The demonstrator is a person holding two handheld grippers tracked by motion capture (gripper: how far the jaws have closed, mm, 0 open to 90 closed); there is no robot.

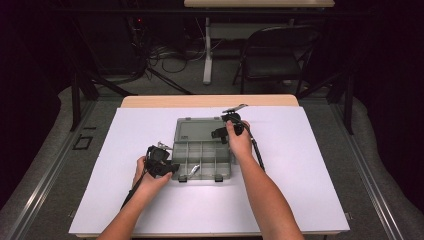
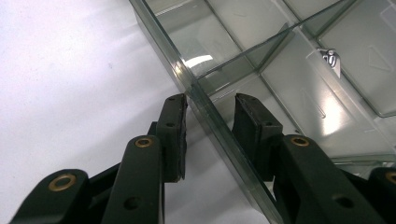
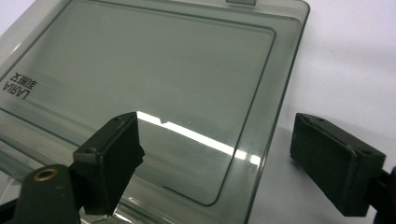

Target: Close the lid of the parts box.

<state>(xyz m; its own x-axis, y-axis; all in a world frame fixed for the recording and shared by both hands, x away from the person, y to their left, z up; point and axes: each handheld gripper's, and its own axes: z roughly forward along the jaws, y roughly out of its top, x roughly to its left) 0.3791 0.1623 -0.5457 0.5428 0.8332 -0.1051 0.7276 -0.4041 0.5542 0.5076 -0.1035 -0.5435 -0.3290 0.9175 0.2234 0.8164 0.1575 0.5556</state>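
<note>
Here left gripper (image 2: pixel 210 126) jaws straddle box wall (image 2: pixel 205 105); right gripper (image 3: pixel 215 163) jaws wide over lid (image 3: pixel 154 79).

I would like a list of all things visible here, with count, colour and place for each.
box: 1, clear grey, divided, open on the table centre
lid: 1, clear grey, lying open behind the box
metal piece: 1, silver, in a box compartment
table: 1, white top
chair: 1, black, behind the table
far table: 1, light wood, at the back
left gripper: 1, black, jaws astride the box's left wall, gaps visible
right gripper: 1, black, open over the lid's right edge
</note>
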